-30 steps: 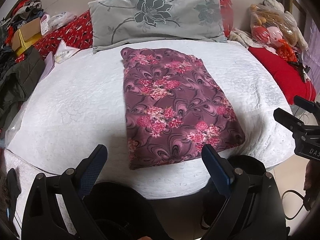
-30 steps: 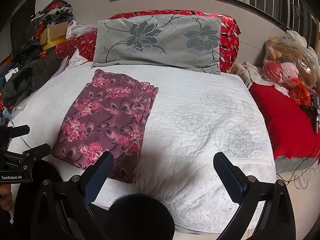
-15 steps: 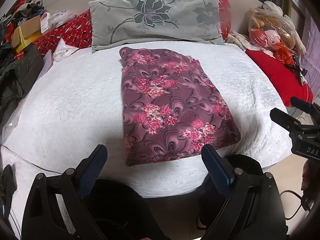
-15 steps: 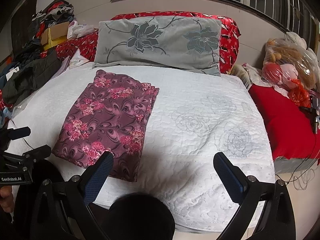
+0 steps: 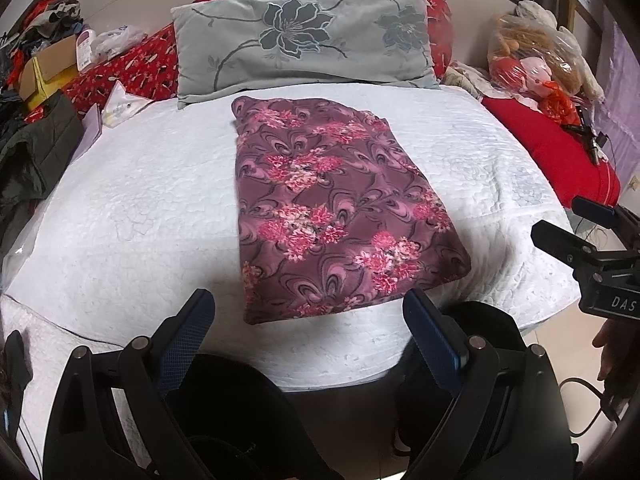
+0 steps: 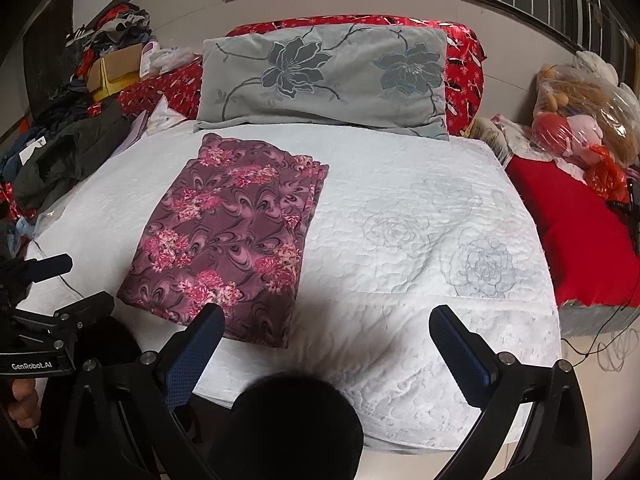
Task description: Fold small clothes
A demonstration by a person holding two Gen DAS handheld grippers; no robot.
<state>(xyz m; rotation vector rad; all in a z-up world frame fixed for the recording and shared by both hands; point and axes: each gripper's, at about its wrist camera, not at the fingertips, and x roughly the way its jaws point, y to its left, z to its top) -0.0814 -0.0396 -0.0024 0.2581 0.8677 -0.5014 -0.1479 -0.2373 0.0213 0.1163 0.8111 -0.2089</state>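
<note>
A purple garment with pink flowers [image 5: 328,204] lies folded into a flat rectangle on the white quilted bed [image 5: 132,208], reaching from near the pillow to the front edge. The right wrist view shows the same garment [image 6: 228,236] left of centre. My left gripper [image 5: 308,316] hangs open just short of the garment's near edge, holding nothing. Over the bed's front edge my right gripper [image 6: 326,324] is open and empty, to the right of the garment. Each gripper also shows at the side of the other's view.
A grey flowered pillow [image 5: 304,36] leans on red bedding at the head. Dark clothes and boxes [image 5: 32,92] pile up on the left. On the right are a red cushion [image 5: 552,152] and a plastic bag of toys [image 5: 536,60]. Cables lie on the floor at right.
Both grippers have drawn back slightly from the bed and stayed open. The folded garment has not moved on the quilt.
</note>
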